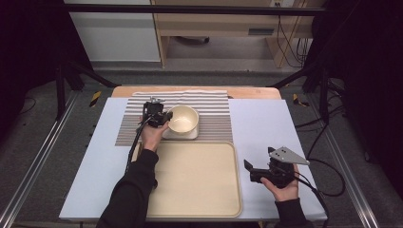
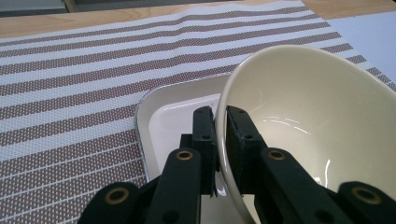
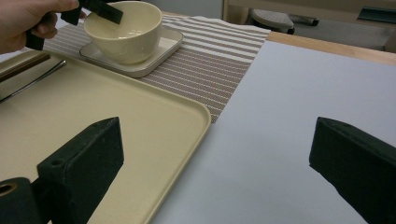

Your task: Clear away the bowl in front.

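- The left gripper (image 1: 167, 115) sits at about eleven o'clock from the middle of the table, held in the person's left hand (image 1: 153, 135), which comes up from six o'clock.
- Its jaws pinch the rim of a cream bowl (image 1: 183, 118): in the left gripper view one jaw lies outside the wall and one inside, pressed close with the rim between them.
- In that view the bowl (image 2: 308, 121) looks tilted, its open mouth turned toward the camera.
- The bowl is over a small square white plate (image 1: 192, 134); its foot touches the plate in the right gripper view, where the bowl (image 3: 126, 35) stands on the plate (image 3: 159, 53).
- The plate lies on a striped placemat (image 1: 214, 114) at twelve o'clock on the table, on top of a pale blue cover (image 1: 261, 128).
- A large cream tray (image 1: 199, 180) lies at six o'clock from the placemat, just beside the plate's near edge.
- At the tray's nine o'clock edge lie thin dark sticks (image 3: 25, 70); I cannot tell what they are.
- The right gripper (image 1: 248, 172) is held at about four o'clock, just past the tray's three o'clock edge, over the blue cover.
- Its jaws are spread wide with nothing between them, as the right gripper view shows.
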Demonstrator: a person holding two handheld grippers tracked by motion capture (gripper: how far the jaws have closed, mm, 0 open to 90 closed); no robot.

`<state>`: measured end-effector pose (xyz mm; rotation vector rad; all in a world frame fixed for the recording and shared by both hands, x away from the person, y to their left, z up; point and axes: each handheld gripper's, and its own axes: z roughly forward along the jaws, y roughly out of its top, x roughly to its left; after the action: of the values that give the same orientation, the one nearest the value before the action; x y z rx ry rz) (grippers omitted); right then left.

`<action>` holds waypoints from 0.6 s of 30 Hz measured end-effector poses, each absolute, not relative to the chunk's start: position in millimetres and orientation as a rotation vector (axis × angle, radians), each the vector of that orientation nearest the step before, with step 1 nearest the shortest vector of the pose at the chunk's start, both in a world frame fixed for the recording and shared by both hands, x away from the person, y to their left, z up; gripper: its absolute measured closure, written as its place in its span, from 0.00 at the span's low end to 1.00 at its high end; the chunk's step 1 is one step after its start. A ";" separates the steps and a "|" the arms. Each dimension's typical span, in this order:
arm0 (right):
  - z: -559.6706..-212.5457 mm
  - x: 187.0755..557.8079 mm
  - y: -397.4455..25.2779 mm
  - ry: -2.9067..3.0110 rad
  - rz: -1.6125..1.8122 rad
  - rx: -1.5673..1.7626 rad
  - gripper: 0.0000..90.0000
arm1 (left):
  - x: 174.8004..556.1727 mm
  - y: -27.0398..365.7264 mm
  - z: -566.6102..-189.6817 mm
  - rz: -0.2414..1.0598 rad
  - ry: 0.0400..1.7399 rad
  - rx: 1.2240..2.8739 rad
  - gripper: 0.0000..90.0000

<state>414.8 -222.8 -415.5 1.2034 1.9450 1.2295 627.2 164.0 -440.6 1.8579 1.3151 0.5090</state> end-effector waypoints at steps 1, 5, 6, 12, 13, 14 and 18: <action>-415.6 414.8 -222.7 1.945 1.229 1.203 0.04 | 627.1 163.6 -440.5 0.509 1.315 1.852 0.92; -415.5 414.8 -222.9 1.944 1.229 1.204 0.04 | 625.5 162.7 -438.5 0.519 1.304 1.858 0.91; -415.5 414.8 -222.8 1.944 1.230 1.204 0.04 | 624.8 162.5 -437.7 0.528 1.299 1.864 0.91; -415.4 414.7 -222.9 1.943 1.231 1.203 0.04 | 621.8 165.7 -430.9 0.541 1.289 1.851 0.91; -415.4 414.7 -222.9 1.942 1.231 1.204 0.04 | 621.0 166.1 -429.2 0.540 1.286 1.846 0.91; -415.5 414.8 -222.9 1.942 1.230 1.204 0.04 | 619.9 166.7 -426.7 0.538 1.279 1.838 0.91; -415.4 414.7 -222.9 1.943 1.229 1.204 0.04 | 613.6 169.3 -415.2 0.540 1.255 1.818 0.91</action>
<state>414.7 -222.9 -415.4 1.2035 1.9427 1.2292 613.6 169.3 -415.2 1.8180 1.2547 0.5404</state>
